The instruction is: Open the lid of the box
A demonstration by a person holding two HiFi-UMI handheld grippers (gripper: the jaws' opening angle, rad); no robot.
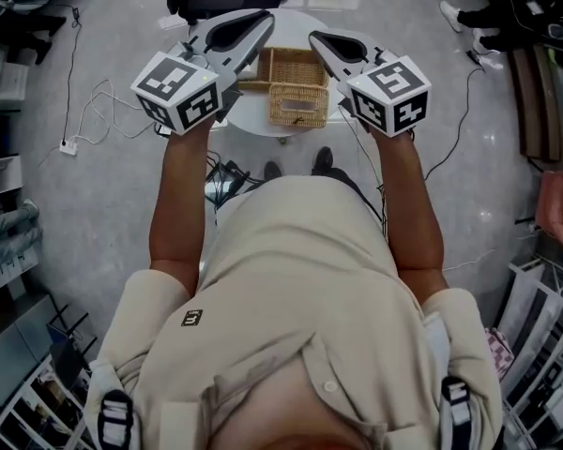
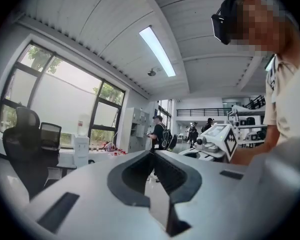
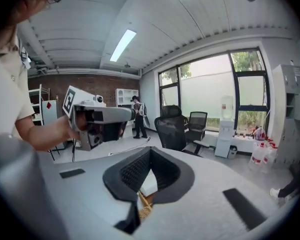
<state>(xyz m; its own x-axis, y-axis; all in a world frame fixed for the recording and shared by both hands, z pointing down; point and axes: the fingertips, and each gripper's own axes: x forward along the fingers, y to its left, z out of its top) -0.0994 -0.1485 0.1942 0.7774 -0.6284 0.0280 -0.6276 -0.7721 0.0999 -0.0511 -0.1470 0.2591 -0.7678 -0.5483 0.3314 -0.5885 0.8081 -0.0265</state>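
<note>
- The wicker box [image 1: 297, 101] stands on a small round white table [image 1: 253, 111], below and between the two grippers and in front of the person's feet.
- It is woven of pale straw-coloured cane, rectangular, with a rough ribbed texture. At its far part a hollow with a rim is seen, so the lid seems already turned back (this is a judgement; the hinge cannot be made out).
- The table top is smooth and plain, and only the box is seen on it.
- The left gripper [image 1: 261, 19] is clenched on nothing: in its own view the dark ridged pads meet at the tip and only the room is seen beyond them.
- The right gripper [image 1: 315, 39] is likewise closed and empty. Through the narrow slit under its pads a strip of the wicker is seen, well below and not touched.
- Both grippers are held high above the table and apart from the box, probably because the work on the lid is finished.
- The gripper bodies are grey, hard and smooth, each carrying a white marker cube [image 1: 178, 92].
- Around the table lies a grey glossy floor [image 1: 103, 204] with thin cables.
</note>
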